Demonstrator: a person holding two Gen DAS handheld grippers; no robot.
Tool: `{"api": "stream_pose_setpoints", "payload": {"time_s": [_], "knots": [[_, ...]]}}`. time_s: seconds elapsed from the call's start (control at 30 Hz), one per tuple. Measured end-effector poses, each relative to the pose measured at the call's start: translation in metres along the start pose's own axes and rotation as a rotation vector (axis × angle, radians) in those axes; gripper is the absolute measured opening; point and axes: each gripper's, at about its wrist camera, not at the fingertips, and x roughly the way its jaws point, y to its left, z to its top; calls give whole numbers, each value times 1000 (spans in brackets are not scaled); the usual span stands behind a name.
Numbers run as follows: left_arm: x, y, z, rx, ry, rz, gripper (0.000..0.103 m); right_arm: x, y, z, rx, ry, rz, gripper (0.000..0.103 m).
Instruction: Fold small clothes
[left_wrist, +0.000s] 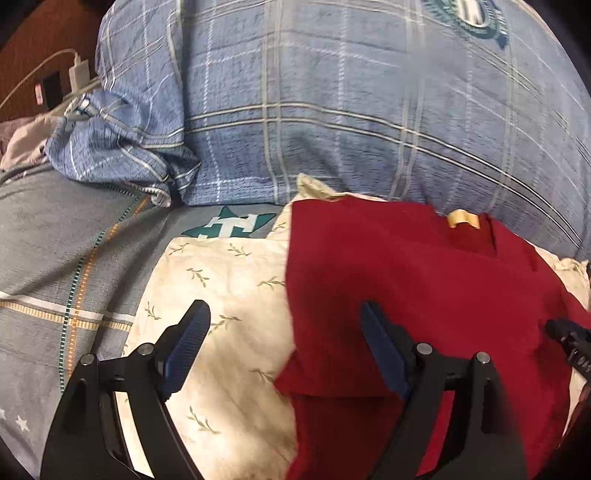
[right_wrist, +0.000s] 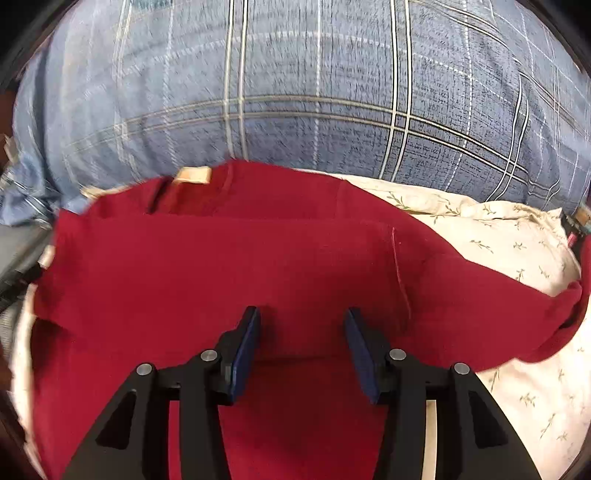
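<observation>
A dark red shirt (left_wrist: 406, 277) lies partly folded on a cream leaf-print cloth (left_wrist: 229, 295), its collar label (left_wrist: 463, 218) at the far edge. My left gripper (left_wrist: 284, 314) is open and empty, straddling the shirt's left edge just above it. My right gripper (right_wrist: 302, 314) is open and empty over the middle of the red shirt (right_wrist: 221, 266); the label (right_wrist: 194, 174) lies at far left. The right gripper's tip also shows at the right edge of the left wrist view (left_wrist: 569, 343).
A big blue plaid pillow (left_wrist: 351, 103) rises right behind the shirt. A crumpled blue plaid cloth (left_wrist: 122, 147) and a grey striped bedsheet (left_wrist: 55, 258) lie to the left. A white charger and cable (left_wrist: 79, 74) sit at far left. The cream cloth (right_wrist: 509, 251) extends right.
</observation>
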Motion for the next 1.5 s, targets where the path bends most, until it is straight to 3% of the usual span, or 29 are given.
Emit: {"api": "stream_pose_setpoints", "payload": {"time_s": [0.07, 0.2, 0.43, 0.6, 0.8, 0.9, 1.0, 1.07, 1.1, 1.17, 1.3, 1.37, 1.47, 1.5], "knots": [[-6, -10, -1, 19, -13, -12, 84, -17, -11, -2, 33, -21, 1, 58], [-4, -24, -4, 57, -7, -27, 84, -53, -62, -11, 92, -53, -67, 60], [24, -37, -17, 77, 80, -34, 84, -91, -200, -20, 352, -69, -254, 66], [25, -41, -17, 87, 81, -28, 84, -85, -247, -24, 473, -71, -228, 66], [17, -43, -15, 102, 69, -17, 84, -73, -251, -7, 569, -137, -135, 66], [11, -44, -15, 107, 64, -27, 84, -52, -243, 6, 571, -79, -107, 60], [6, -45, -15, 122, 49, -25, 84, -29, -239, 13, 556, 23, -189, 55], [3, -43, -14, 124, 43, -27, 84, -19, -246, 9, 603, 54, -185, 51], [1, -41, -14, 117, 37, -31, 84, -16, -250, 7, 632, 52, -178, 48], [-1, -37, -13, 103, 34, -36, 84, -16, -253, 7, 625, 22, -181, 22], [-6, -25, -10, 76, 24, -45, 84, -41, -228, 18, 497, -52, -202, 13], [-9, -18, -7, 58, 17, -46, 84, -67, -205, 27, 432, -138, -132, 12], [-12, -9, -2, 19, 3, -47, 84, -103, -144, 50, 266, -232, 50, 11], [-14, -6, 0, 7, -3, -48, 84, -114, -112, 59, 175, -252, 156, 4]]}}
